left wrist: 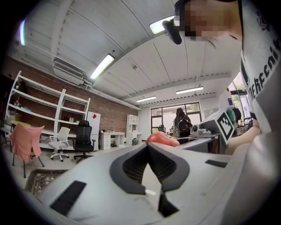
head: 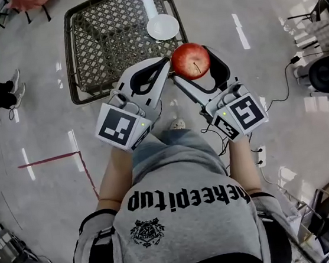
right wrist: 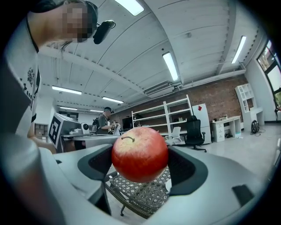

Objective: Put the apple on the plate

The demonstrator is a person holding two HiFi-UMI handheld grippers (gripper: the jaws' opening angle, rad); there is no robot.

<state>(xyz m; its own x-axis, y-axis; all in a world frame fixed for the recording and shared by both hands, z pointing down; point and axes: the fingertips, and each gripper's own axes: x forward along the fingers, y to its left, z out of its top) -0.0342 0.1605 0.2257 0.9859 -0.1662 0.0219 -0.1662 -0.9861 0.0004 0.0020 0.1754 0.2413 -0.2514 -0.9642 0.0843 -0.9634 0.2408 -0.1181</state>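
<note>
A red apple [head: 191, 61] sits squeezed between the jaws of my right gripper [head: 194, 65], held high above the floor; in the right gripper view the apple [right wrist: 139, 154] fills the gap of the right gripper [right wrist: 139, 161], stem up. A white plate [head: 162, 27] lies on the far right part of a low wicker table [head: 105, 40], just beyond the apple. My left gripper [head: 169, 69] is shut with nothing in it, its tips close beside the apple's left side. In the left gripper view its jaw tips [left wrist: 148, 147] meet and the apple [left wrist: 161, 139] peeks behind them.
A white cylinder [head: 149, 6] lies on the wicker table beyond the plate. Cables and a power strip [head: 259, 155] run over the shiny floor at right, with a dark round device [head: 327, 74] beside them. A bystander's shoes [head: 16, 86] stand at far left. Red tape [head: 49, 160] marks the floor.
</note>
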